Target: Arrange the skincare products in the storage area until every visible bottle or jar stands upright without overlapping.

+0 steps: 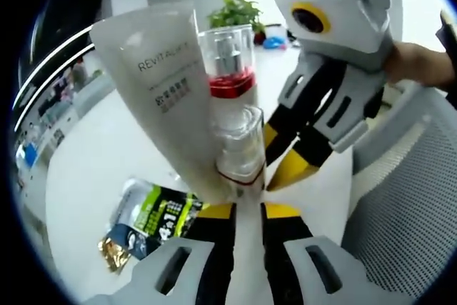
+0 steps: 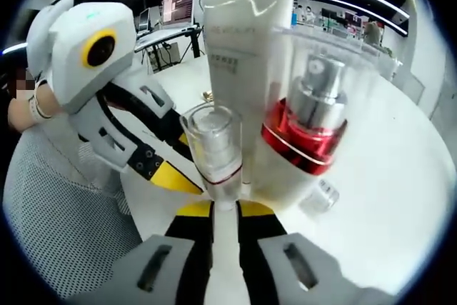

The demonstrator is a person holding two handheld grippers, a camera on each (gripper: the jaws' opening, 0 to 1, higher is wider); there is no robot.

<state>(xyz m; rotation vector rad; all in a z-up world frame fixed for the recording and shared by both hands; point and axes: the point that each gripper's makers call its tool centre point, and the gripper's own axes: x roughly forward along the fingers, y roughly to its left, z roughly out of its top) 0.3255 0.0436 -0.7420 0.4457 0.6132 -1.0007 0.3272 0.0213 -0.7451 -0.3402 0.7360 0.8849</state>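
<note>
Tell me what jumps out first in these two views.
A white squeeze tube printed REVITA, standing cap-down, dominates the middle of the left gripper view. Close against it stand a clear pump bottle with a red band and a smaller clear-capped bottle. The other gripper's white body with its yellow-ringed lens looms beside them.

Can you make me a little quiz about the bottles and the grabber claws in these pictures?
1. True or false: the tube stands right beside the pump bottle.
2. What colour is the band around the pump bottle? A green, B red, C blue.
3. Fill in: behind the bottles, far off in the left gripper view, stands a green ____.

Key: 1 true. 2 B. 3 plant.
</note>
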